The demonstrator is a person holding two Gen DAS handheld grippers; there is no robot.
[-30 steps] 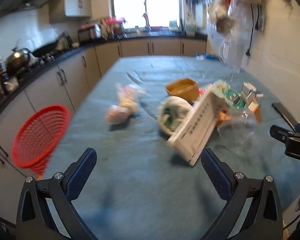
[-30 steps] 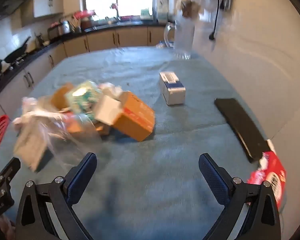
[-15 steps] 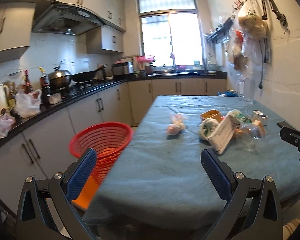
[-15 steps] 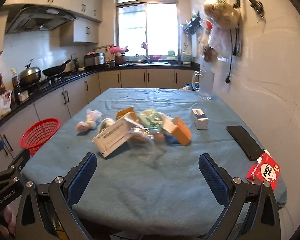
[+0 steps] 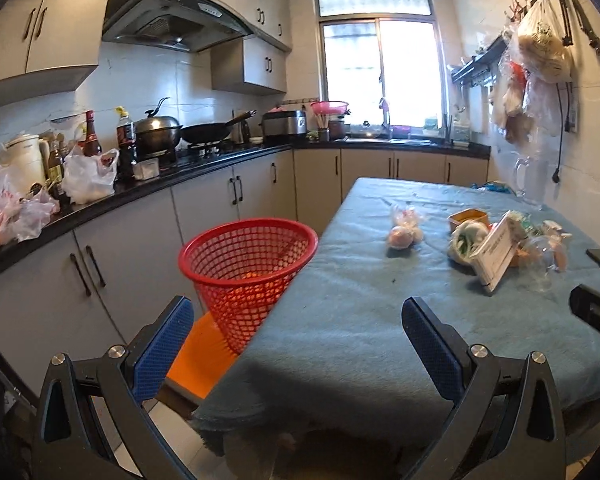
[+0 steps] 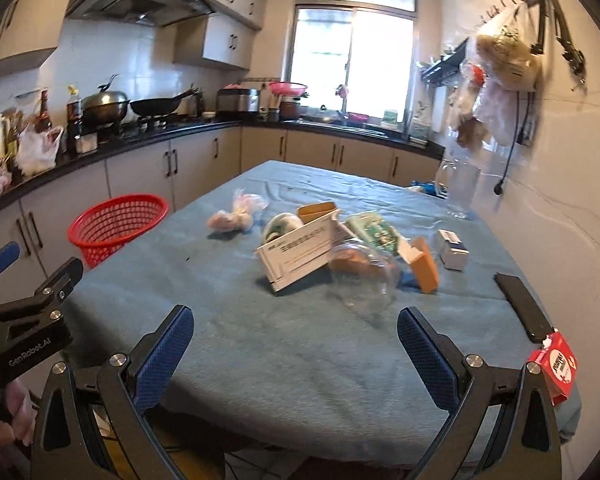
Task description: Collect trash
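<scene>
A: Where is the trash?

B: Piled mid-table on the blue cloth point(image 6: 300, 360). A white carton point(image 6: 300, 254) leans tilted at the front of the heap, with a clear plastic container point(image 6: 364, 276) just to its right and an orange box point(image 6: 426, 270) beyond that. Behind them sit a green packet point(image 6: 374, 232), a round wad point(image 6: 282, 224) and a small yellow tub point(image 6: 318, 210).

A: Anything apart from the heap?

B: A knotted pink bag point(image 6: 236, 216) lies to its left, clear of it. A small white box point(image 6: 452, 248) stands to the right, and a red packet point(image 6: 556, 364) hangs at the table's near right edge, touching a black phone point(image 6: 522, 306).

A: And the basket?

B: The red basket point(image 5: 248, 264) stands off the table's left side, on an orange stool point(image 5: 198, 360), in front of the cabinets point(image 5: 112, 256). I can't tell whether anything lies in it.

A: The tools?

B: The left gripper point(image 5: 298, 346) is spread wide with nothing between its blue pads, held back from the table's near left corner. The right gripper point(image 6: 296, 356) is likewise wide apart and empty, short of the near edge, aimed at the heap. A hand point(image 6: 4, 420) grips the left tool's handle at the right view's lower left.
</scene>
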